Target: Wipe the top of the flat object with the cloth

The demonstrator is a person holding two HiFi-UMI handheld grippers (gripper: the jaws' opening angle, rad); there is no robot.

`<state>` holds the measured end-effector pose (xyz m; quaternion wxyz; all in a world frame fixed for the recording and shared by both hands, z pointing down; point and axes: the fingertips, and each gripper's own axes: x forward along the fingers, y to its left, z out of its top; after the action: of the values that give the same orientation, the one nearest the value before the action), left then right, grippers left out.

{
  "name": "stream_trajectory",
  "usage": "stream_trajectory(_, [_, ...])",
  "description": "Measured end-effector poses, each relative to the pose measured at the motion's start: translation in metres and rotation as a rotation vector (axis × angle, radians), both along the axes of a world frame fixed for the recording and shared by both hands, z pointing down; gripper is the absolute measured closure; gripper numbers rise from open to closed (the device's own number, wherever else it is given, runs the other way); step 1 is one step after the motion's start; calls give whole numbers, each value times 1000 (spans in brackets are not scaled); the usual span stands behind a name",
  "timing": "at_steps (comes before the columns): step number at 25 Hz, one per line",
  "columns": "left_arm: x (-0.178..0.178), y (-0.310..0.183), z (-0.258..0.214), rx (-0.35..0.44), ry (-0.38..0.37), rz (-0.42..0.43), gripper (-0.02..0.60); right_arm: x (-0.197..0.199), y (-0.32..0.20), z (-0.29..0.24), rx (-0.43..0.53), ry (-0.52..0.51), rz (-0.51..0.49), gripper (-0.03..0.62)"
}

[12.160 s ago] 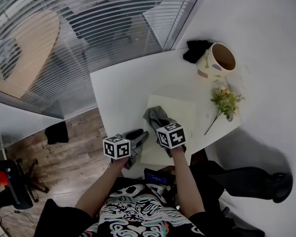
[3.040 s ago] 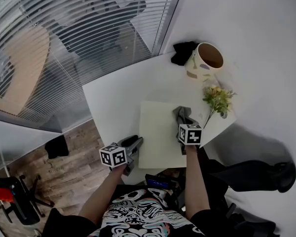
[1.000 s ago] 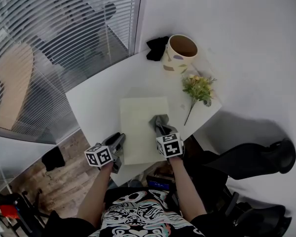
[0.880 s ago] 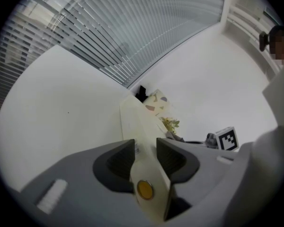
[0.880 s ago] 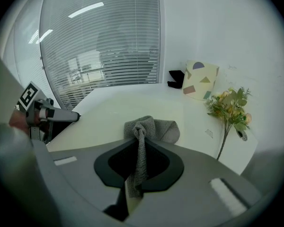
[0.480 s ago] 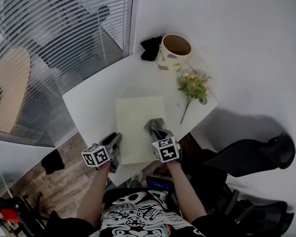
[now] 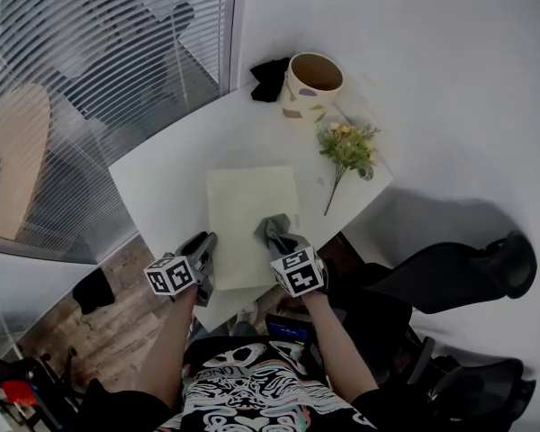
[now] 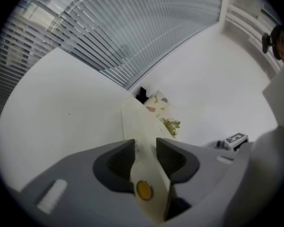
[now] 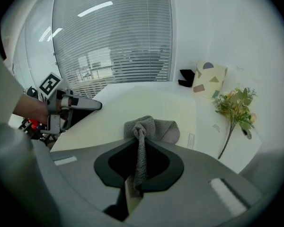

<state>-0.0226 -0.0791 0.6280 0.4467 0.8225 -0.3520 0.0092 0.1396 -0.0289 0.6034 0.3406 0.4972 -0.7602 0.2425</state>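
Left hand-held gripper [image 7: 204, 244] tight on board [image 7: 248, 196], right hand-held gripper [image 7: 281, 245] tight on cloth [image 9: 154, 127], seemingly atop it.

cloth [image 7: 269, 228] 1 | mat [image 7: 250, 207] 1 | cup [image 7: 310, 85] 1 | flower sprig [image 7: 346, 146] 1 | claws [image 7: 203, 247] [image 7: 279, 244] 2

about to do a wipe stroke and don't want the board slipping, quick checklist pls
1. Cloth clamped in right gripper jaws: ok.
2. Cloth lying on the board: ok.
3. Left gripper jaws shut on the board's edge: ok.
4. Flowers off the board: ok.
5. Cup off the board: ok.
6. How hard the cloth presses down: cannot tell.
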Motion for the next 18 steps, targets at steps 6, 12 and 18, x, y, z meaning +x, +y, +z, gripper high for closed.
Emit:
stream_trajectory(6, [1,0,0,4,-2,-6,385,-13,6,1,-30,20,-55,579])
stream_trajectory(12, [2,0,1,1,3,-3,387,-23,7,10,-51,16,-89,579])
stream_trajectory(18, [2,2,2,-5,6,1,387,-34,0,10,-57,26,-121,579])
